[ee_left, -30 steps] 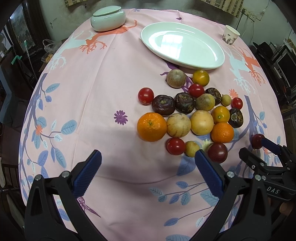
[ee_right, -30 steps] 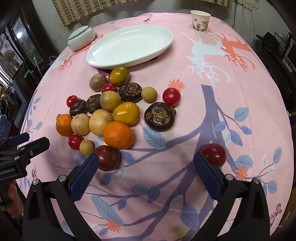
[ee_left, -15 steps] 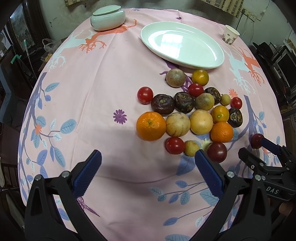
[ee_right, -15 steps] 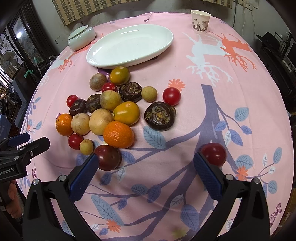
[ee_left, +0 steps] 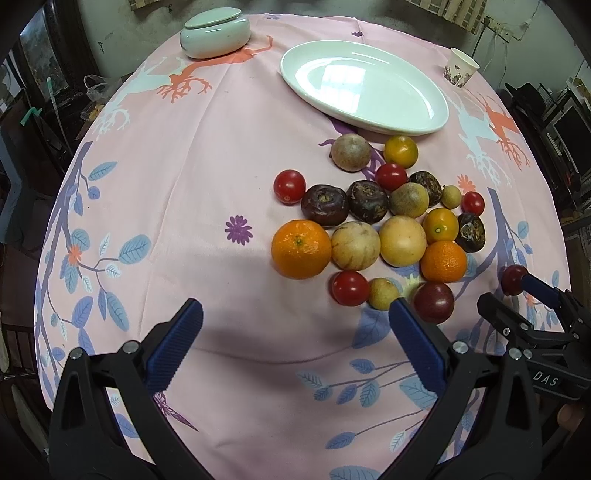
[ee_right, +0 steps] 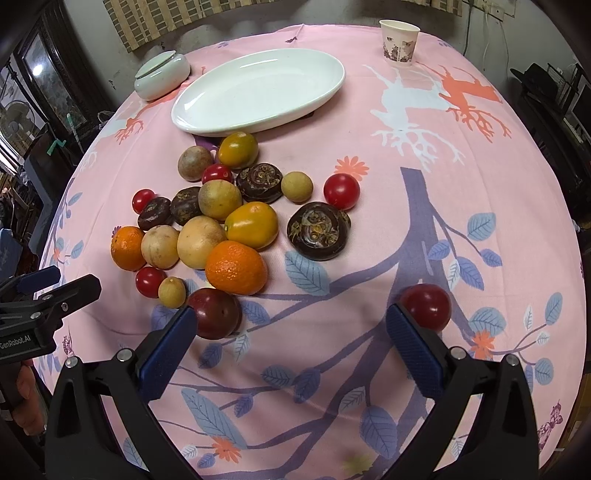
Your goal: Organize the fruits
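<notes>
A cluster of several fruits lies on the pink tablecloth: a big orange [ee_left: 301,248], pale round fruits [ee_left: 355,245], dark wrinkled ones [ee_left: 324,205], red cherry tomatoes [ee_left: 289,186] and a dark plum [ee_left: 433,302]. Behind them sits an oval white plate [ee_left: 364,86] [ee_right: 258,90], with nothing on it. My left gripper [ee_left: 291,336] hovers open just before the cluster, nothing between its fingers. My right gripper [ee_right: 290,339] is open too, between the plum [ee_right: 216,313] and a lone red plum [ee_right: 426,306].
A lidded pale green pot [ee_left: 215,33] stands at the far left and a paper cup [ee_right: 399,42] at the far right. The round table's edges drop off on every side, with dark furniture around. A hand [ee_right: 27,398] holds the left gripper's handle.
Almost nothing has moved; both grippers stay open and the view has drifted only slightly.
</notes>
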### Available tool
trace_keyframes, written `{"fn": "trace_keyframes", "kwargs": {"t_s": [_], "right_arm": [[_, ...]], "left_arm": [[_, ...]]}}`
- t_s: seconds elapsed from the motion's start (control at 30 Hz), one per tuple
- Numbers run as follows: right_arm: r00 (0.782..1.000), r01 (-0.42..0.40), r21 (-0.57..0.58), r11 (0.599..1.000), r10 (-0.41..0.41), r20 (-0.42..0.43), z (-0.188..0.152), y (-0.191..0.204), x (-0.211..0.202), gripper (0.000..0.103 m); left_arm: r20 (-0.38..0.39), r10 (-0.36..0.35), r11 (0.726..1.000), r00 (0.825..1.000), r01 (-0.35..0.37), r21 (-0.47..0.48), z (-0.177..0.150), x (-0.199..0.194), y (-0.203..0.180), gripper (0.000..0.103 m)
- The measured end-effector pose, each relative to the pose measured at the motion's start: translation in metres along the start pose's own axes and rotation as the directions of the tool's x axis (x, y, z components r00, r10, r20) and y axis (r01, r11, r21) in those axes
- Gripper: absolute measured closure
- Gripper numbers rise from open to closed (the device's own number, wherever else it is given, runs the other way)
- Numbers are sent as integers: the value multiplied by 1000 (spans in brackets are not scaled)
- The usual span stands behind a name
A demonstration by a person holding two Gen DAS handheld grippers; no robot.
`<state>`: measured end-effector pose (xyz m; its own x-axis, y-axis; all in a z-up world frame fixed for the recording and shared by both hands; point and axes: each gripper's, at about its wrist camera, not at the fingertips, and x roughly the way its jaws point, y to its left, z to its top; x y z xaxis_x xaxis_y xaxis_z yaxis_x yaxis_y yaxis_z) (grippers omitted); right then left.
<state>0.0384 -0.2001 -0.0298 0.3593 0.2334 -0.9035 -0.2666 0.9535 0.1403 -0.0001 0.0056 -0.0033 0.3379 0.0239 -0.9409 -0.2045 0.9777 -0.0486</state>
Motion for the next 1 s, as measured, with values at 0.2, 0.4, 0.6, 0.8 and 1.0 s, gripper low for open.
{"fn": "trace_keyframes", "kwargs": {"t_s": [0.2,0.4,0.6,0.8,1.0], "right_arm": [[1000,0,0,1000,0,-2,0,0,0,1],[1000,0,-1,1000,0,-6,1,0,2,1],[1000,0,-1,1000,0,-13,1,0,4,1],[1000,1,9,1000,-1,-27,1,-3,9,1],[999,3,14,1000,-3,-36,2,-6,12,1]], "left_arm": [[-3,0,1000,1000,0,0,0,0,0,2],[-6,-1,1000,1000,1,-1,0,2,1,2],[-16,3,1000,1000,-3,-7,2,8,6,2],[-22,41,999,999,-42,-30,8,22,23,2],[-29,62,998,998,-62,1,10,35,26,2]]}}
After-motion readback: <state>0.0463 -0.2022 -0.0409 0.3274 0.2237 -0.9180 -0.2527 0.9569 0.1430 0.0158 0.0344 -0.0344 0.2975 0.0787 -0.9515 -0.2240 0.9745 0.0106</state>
